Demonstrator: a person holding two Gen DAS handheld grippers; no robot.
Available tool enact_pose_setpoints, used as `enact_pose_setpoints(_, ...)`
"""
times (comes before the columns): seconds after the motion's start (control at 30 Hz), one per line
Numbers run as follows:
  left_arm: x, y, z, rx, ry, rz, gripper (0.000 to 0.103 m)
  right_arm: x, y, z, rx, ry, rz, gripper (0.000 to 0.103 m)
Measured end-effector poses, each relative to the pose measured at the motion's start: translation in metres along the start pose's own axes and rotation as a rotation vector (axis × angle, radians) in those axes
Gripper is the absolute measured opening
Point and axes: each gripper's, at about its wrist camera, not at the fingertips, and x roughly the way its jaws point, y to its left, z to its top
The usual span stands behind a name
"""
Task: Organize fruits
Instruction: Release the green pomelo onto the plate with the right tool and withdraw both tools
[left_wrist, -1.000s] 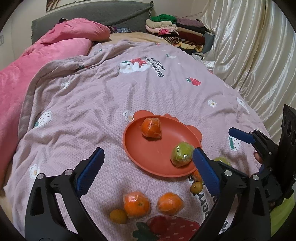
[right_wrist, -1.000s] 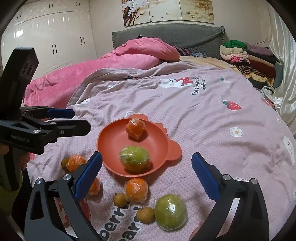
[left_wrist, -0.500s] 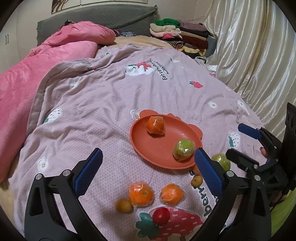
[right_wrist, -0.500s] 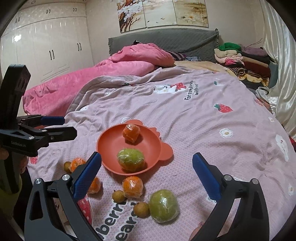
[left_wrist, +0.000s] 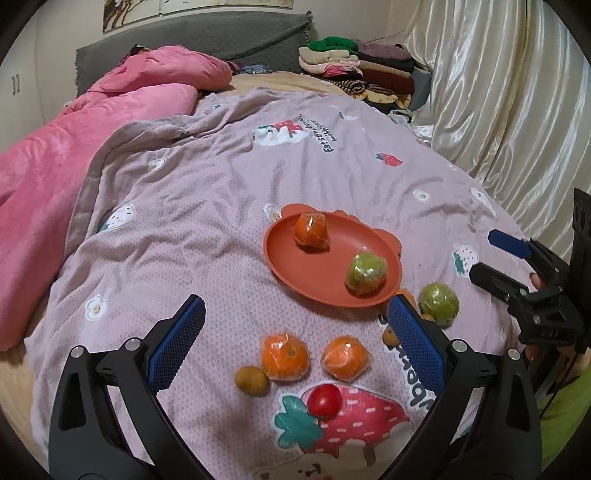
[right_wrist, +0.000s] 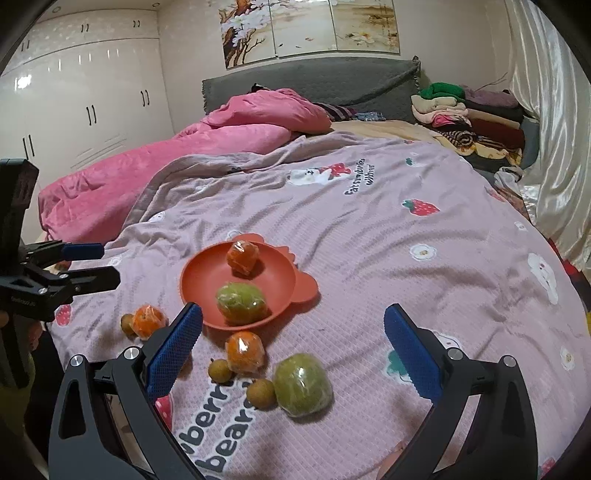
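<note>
While both grippers are hovering wide-jawed and empty over the bed, the left gripper (left_wrist: 293, 334) is framing two wrapped oranges (left_wrist: 285, 356), a small brown longan-like fruit (left_wrist: 252, 380) and a red cherry tomato (left_wrist: 324, 400), and the right gripper (right_wrist: 293, 347) is facing a wrapped green fruit (right_wrist: 303, 384), another wrapped orange (right_wrist: 245, 352) and two more brown fruits (right_wrist: 261, 393). Sitting further up the quilt, the orange-red plate (right_wrist: 199, 273) is holding one wrapped orange (right_wrist: 242, 257) and one wrapped green fruit (right_wrist: 240, 301), which suggests it is serving as the collecting dish and that roughly a fifth of the sorting is done. Each tool is probably being kept spread and low so that either can be closing on the nearest loose fruit. Supporting everything is a soft, wrinkled mauve strawberry-print quilt (right_wrist: 369, 258), on which round fruit may be rolling easily; a pink duvet (right_wrist: 166, 166), grey headboard (right_wrist: 314, 81), folded clothes (right_wrist: 461, 110), white wardrobe (right_wrist: 74, 92) and cream curtain (left_wrist: 498, 92) are bounding the room.
</note>
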Motion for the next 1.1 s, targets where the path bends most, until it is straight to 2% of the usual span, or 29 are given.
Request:
enact_pose_setpoints(0.57, 0.003, -0.017, -0.044, 0.052, 0.069, -0.007, 0.093, -0.007, 0.001, -0.019, -0.017, 0.037, -0.019, 0.098)
enact_pose_setpoints(1.1, 0.013, -0.025, -0.069, 0.089, 0.117, -0.023, 0.091, -0.009, 0.005, -0.041, -0.035, 0.097, -0.027, 0.098)
